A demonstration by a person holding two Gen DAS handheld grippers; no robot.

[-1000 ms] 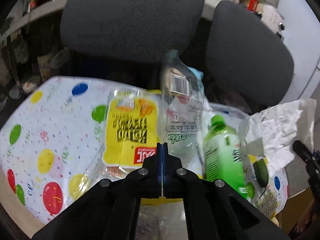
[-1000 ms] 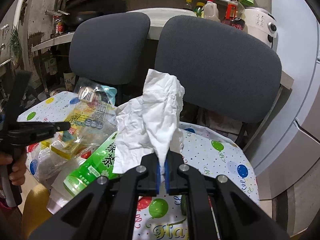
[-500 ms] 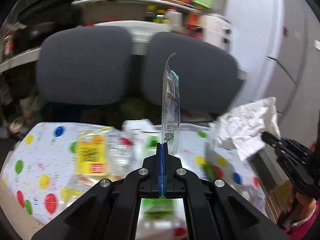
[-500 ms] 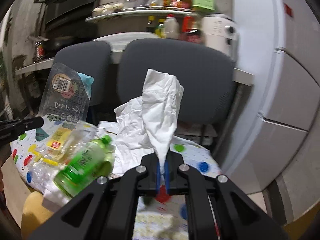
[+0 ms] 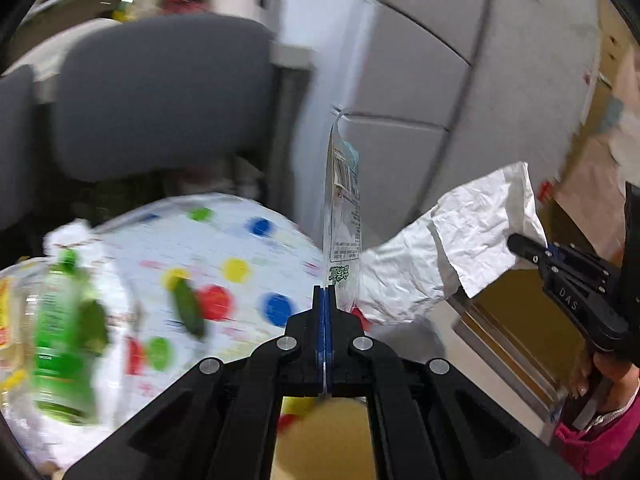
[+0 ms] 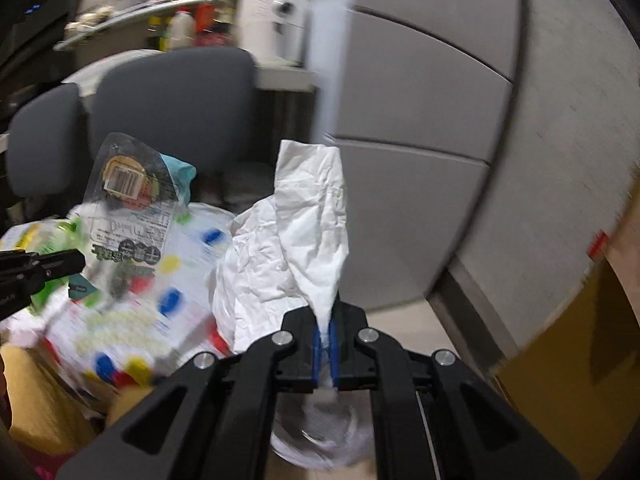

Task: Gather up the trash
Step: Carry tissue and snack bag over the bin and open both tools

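My left gripper (image 5: 325, 300) is shut on a clear plastic wrapper (image 5: 344, 216) with a barcode, held edge-on and upright above the table's right edge; the wrapper also shows in the right wrist view (image 6: 128, 208). My right gripper (image 6: 325, 330) is shut on a crumpled white paper napkin (image 6: 304, 236), held in the air to the right of the table; the napkin also shows in the left wrist view (image 5: 452, 248). A green bottle (image 5: 60, 328) lies on the polka-dot tablecloth (image 5: 248, 240) among other packaging.
Two grey chair backs (image 5: 160, 92) stand behind the table. Grey cabinet panels (image 6: 460, 140) fill the right. A white-lined bin (image 6: 320, 432) sits on the floor below my right gripper. A brown cardboard box (image 6: 580, 340) stands at the right. A cluttered shelf (image 6: 180, 4) is at the back.
Both grippers have swung right, away from the table, each carrying its piece of trash. The cabinets, floor and bin have come into view.
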